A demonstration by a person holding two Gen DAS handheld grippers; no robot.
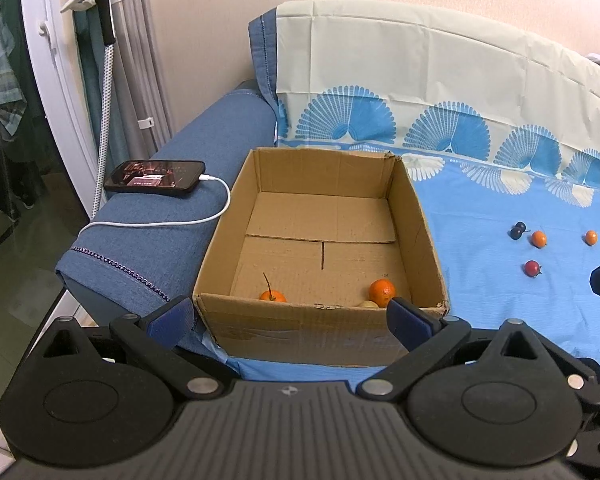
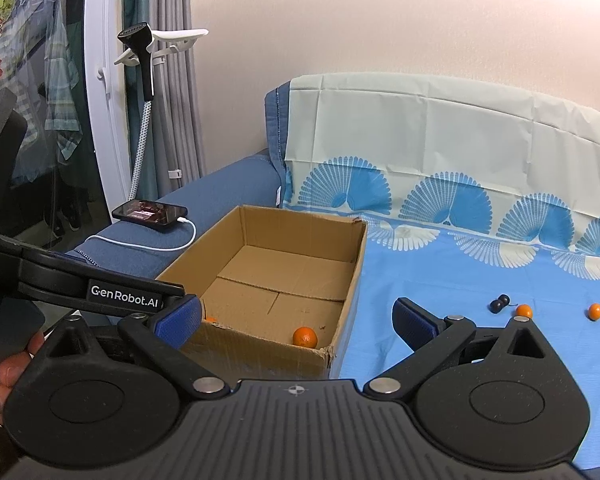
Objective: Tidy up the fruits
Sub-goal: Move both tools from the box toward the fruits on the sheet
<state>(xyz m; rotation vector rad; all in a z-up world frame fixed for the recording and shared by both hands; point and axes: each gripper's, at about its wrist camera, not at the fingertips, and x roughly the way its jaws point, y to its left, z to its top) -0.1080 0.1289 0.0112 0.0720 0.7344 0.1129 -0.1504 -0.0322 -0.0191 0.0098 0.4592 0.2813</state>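
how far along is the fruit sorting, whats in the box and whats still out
Done: two oranges and a pale fruit sit in the cardboard box. In hand: nothing; left gripper and right gripper are open. Left: two small oranges, dark fruit and a red fruit on the cloth.

Blue sofa [image 1: 204,136] under a fan-patterned sheet [image 1: 480,208] ahead; plain cream wall [image 2: 380,20] behind. Far left: grey curtain [image 2: 172,80], white door frame [image 1: 48,80], possibly a garment steamer [image 2: 140,52] on its stand.

Soft even light, sharp, fisheye-bent edges
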